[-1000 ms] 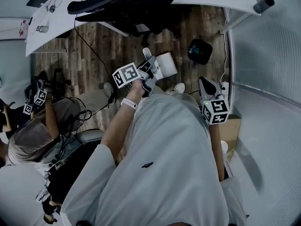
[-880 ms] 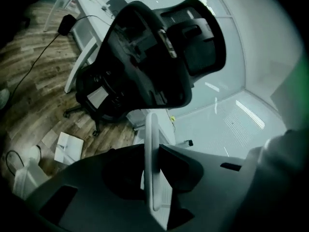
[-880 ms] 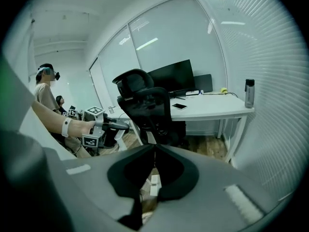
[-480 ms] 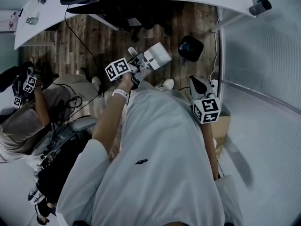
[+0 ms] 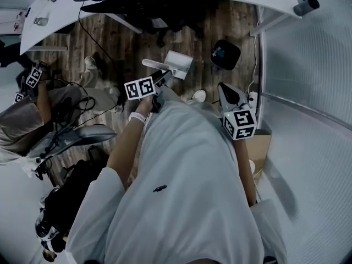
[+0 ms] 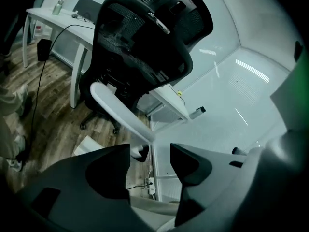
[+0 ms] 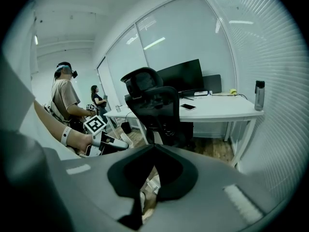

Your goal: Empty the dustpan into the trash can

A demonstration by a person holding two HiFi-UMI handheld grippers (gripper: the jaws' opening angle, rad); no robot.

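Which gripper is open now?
The left gripper: its jaws have just been opening and stand apart, the dustpan handle loose at their tips. The right gripper is shut.

White boxy dustpan (image 5: 179,65) showing over the wood floor (image 5: 124,45), tilting, one flat pale face turning up toward the camera. Whether it is resting on the boards is unclear. Black trash can (image 5: 226,55) standing upright near it to the right, mouth facing up, something pale lying inside.
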